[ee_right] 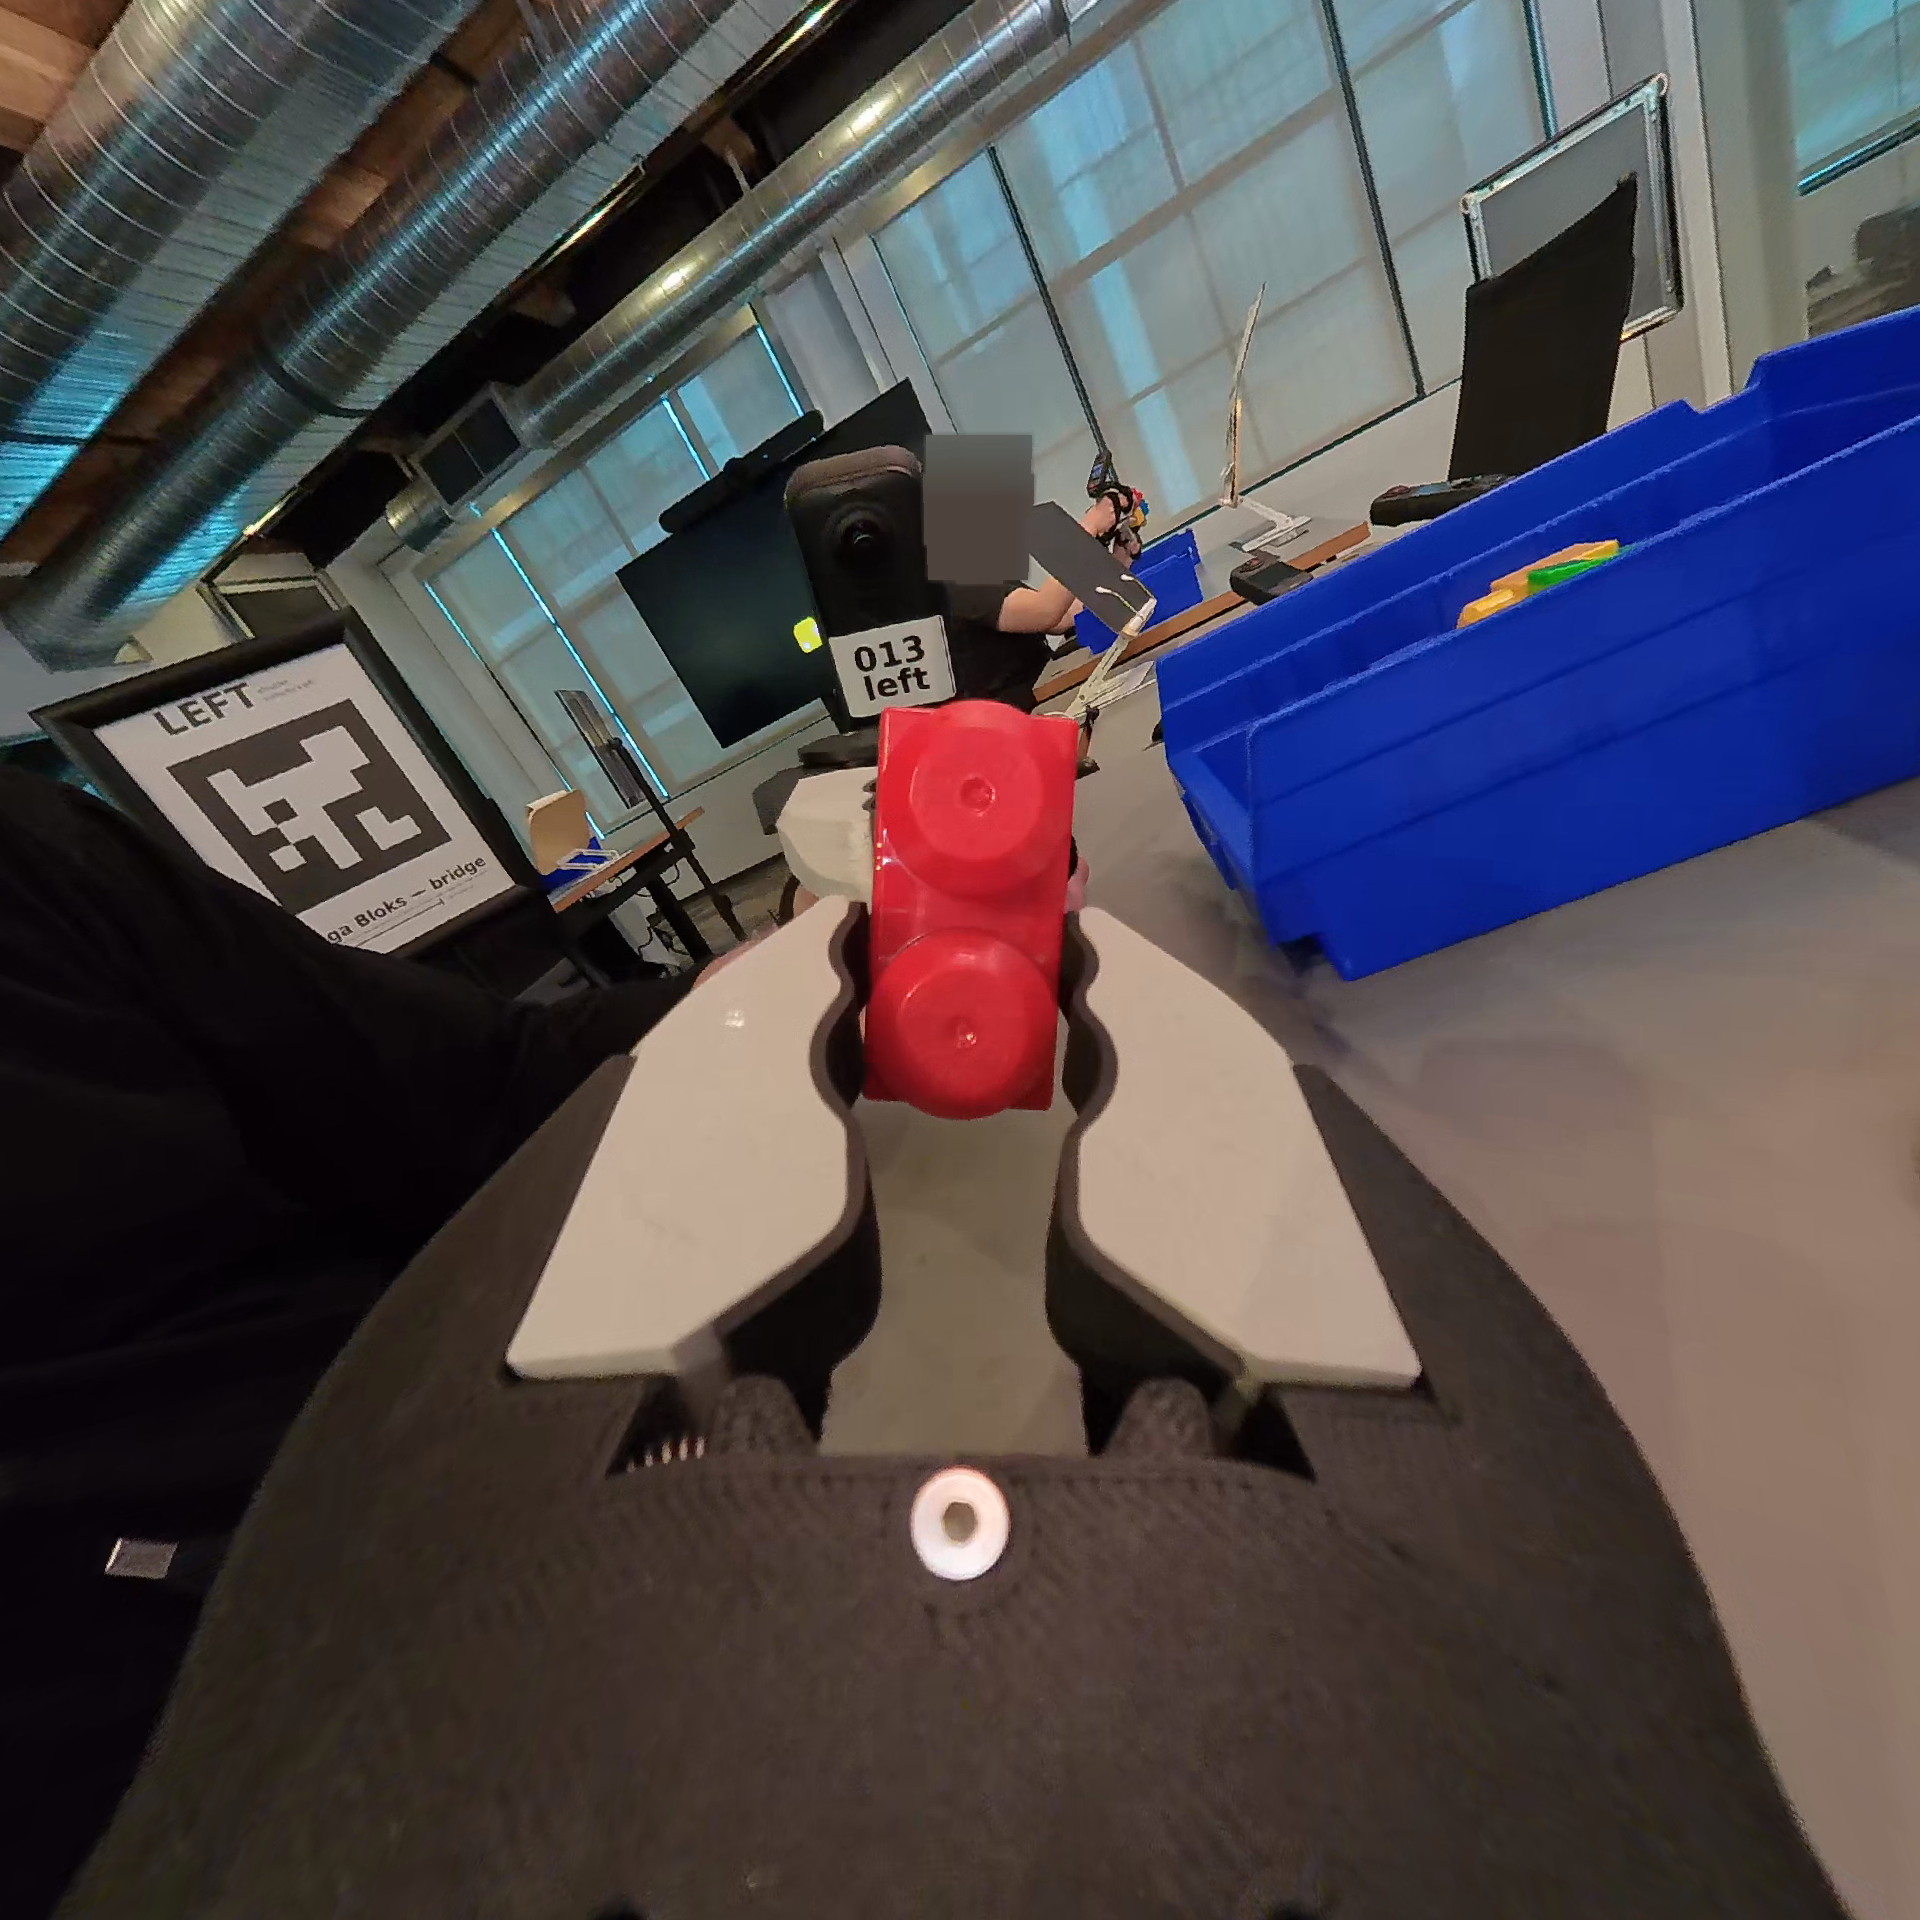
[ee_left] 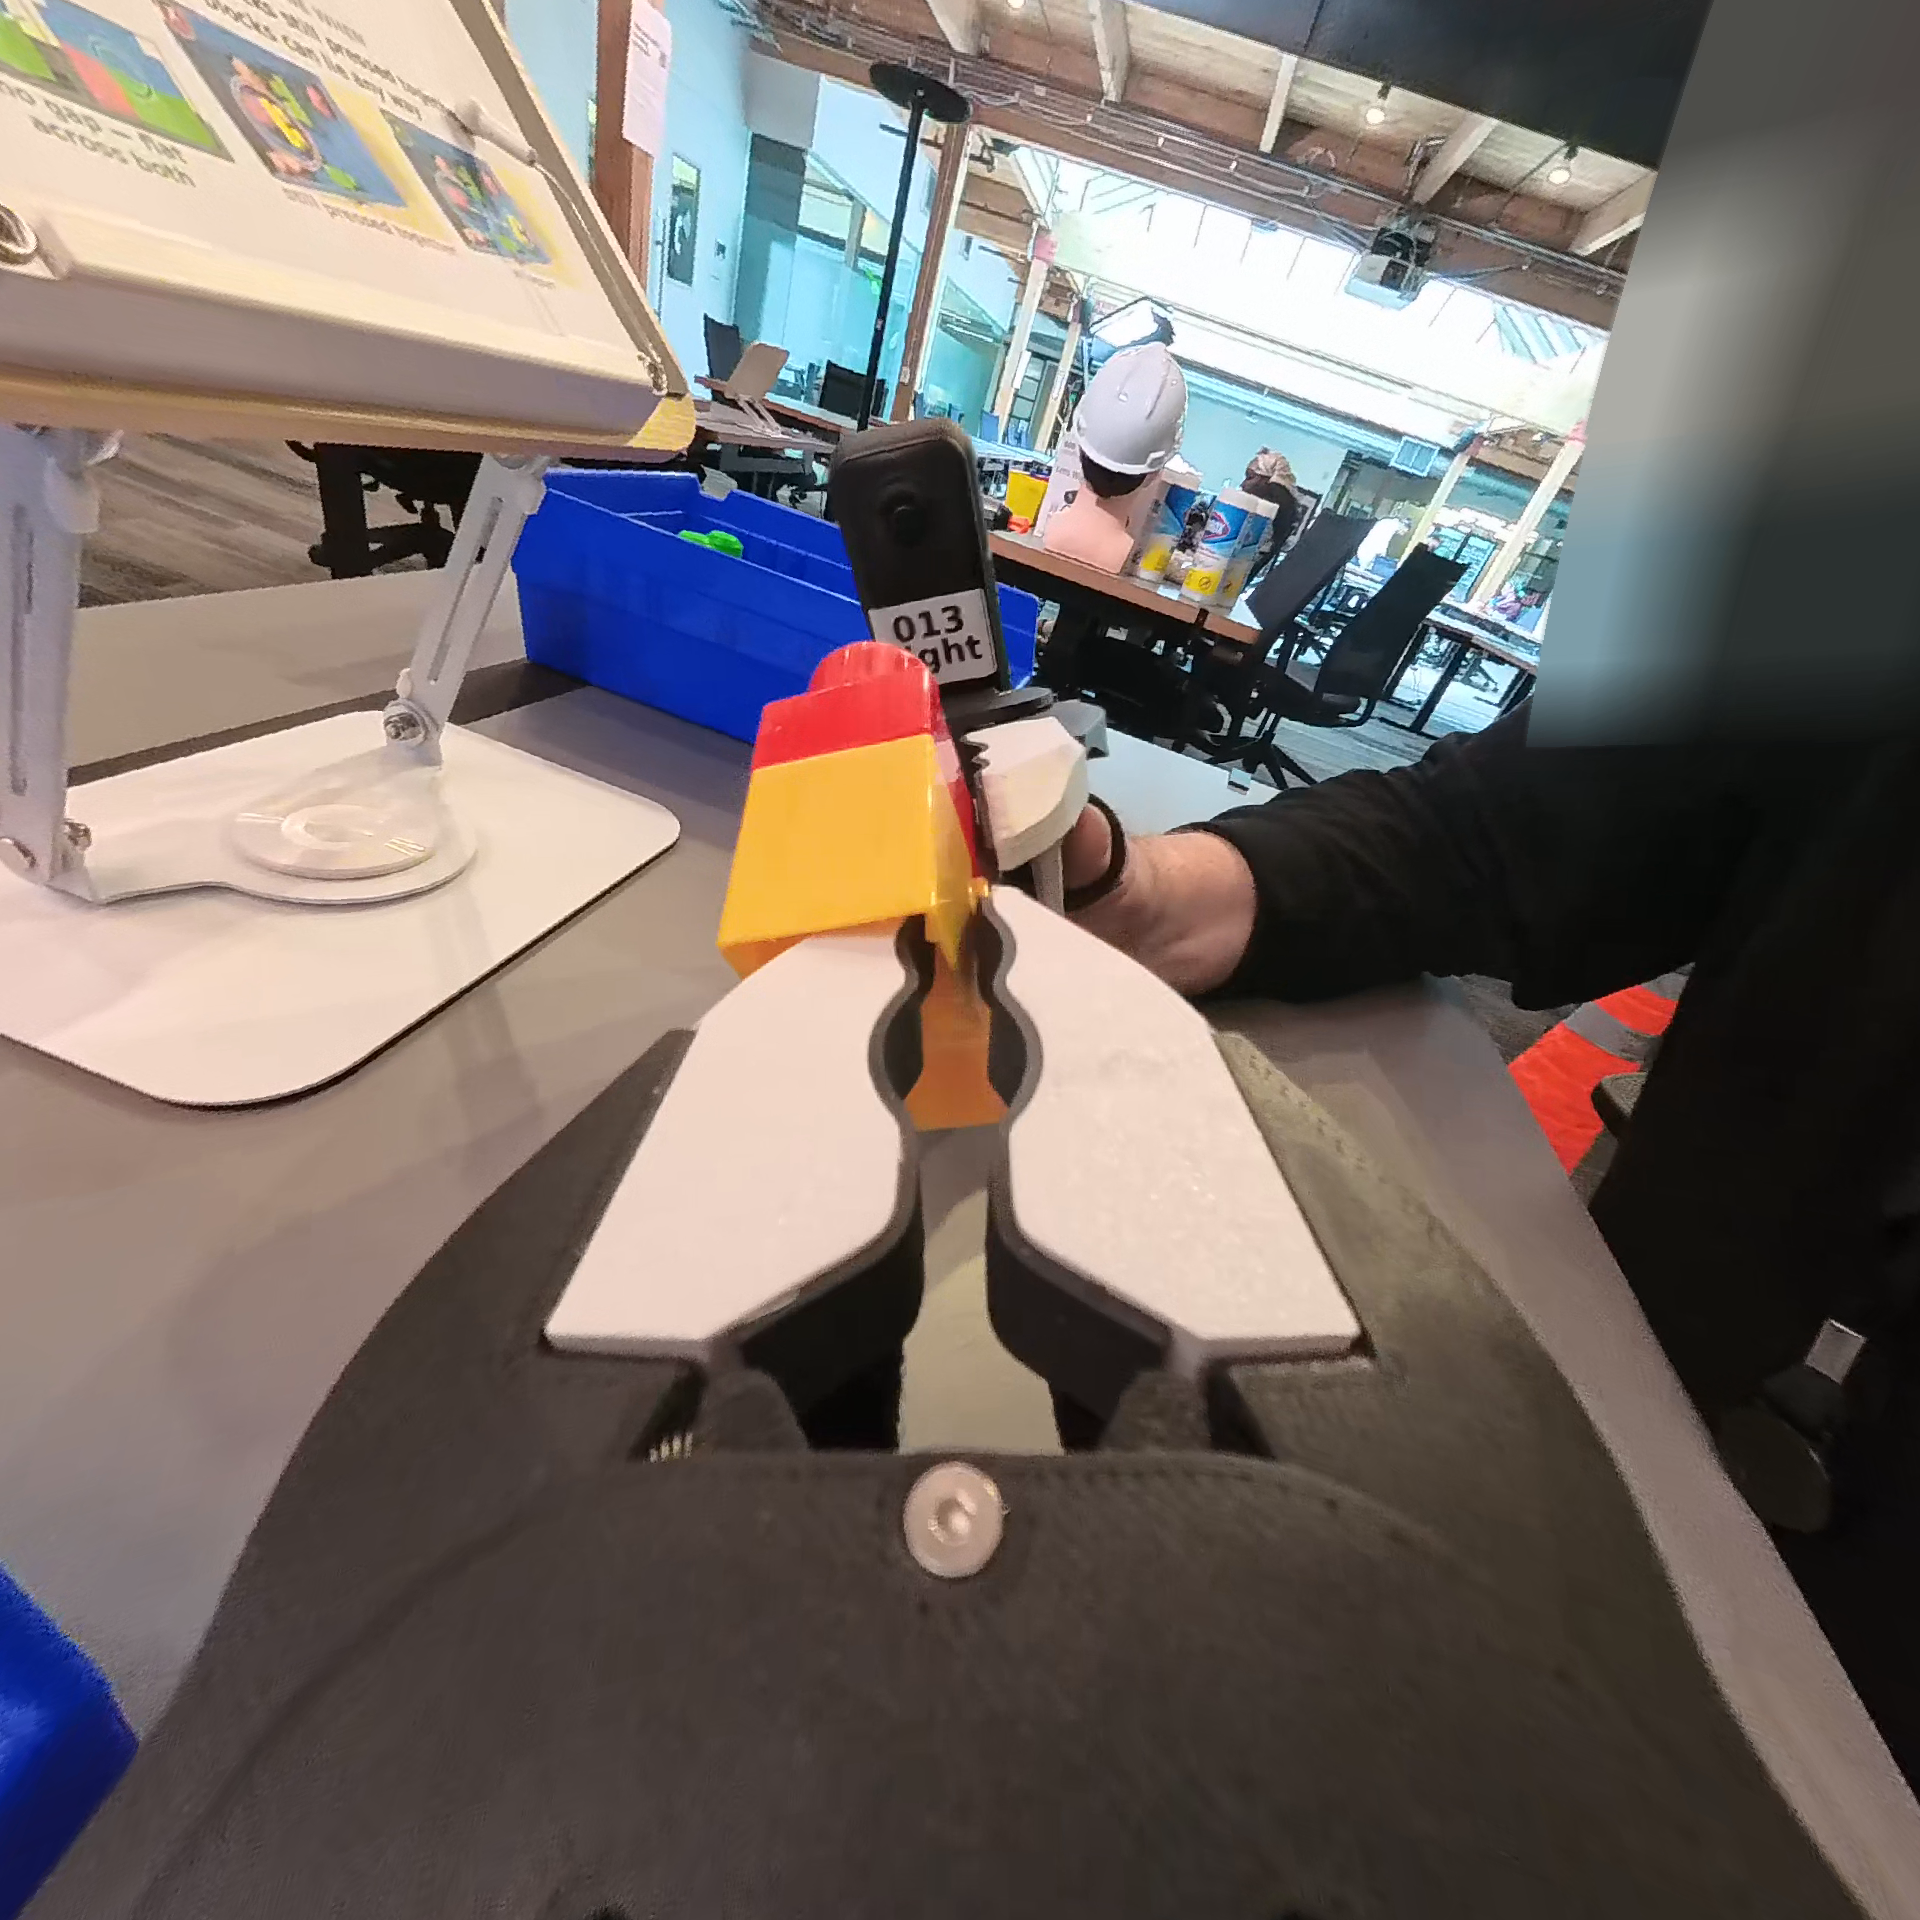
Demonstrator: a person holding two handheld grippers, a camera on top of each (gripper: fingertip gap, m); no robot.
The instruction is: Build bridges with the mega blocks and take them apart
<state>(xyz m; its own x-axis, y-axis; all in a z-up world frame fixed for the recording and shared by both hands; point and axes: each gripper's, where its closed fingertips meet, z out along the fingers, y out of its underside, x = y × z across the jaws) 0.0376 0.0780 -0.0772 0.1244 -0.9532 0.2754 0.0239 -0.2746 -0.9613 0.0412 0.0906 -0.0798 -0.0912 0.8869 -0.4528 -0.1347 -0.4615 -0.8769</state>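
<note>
The grey worktop (ee_left: 260, 1226) carries everything, and the largest thing on it is a blue bin (ee_right: 1558, 748), stacked from nested trays, standing to the right in the right wrist view; a few yellow and green blocks (ee_right: 1538, 582) lie inside it, too small to count. In the left wrist view the same kind of blue bin (ee_left: 665, 613) stands behind the joined blocks, and a white stand (ee_left: 312, 883) with a flat base holds a tilted instruction sheet (ee_left: 291, 156) at the left. Another blue corner (ee_left: 52, 1714) shows at the lower left edge.

Two blocks are held above the worktop, between the two claws, joined end to end: one yellow block (ee_left: 842, 852) and one red block (ee_right: 966, 925) with two round studs. The left claw (ee_left: 951, 997) is almost closed, its fingers nipping a thin wall at the yellow block's open end. The right claw (ee_right: 961, 987) is narrowed on the red block, its pads against the block's two long sides, studs facing the camera. A dark-sleeved hand (ee_left: 1174, 904) holds the right claw just past the blocks.
</note>
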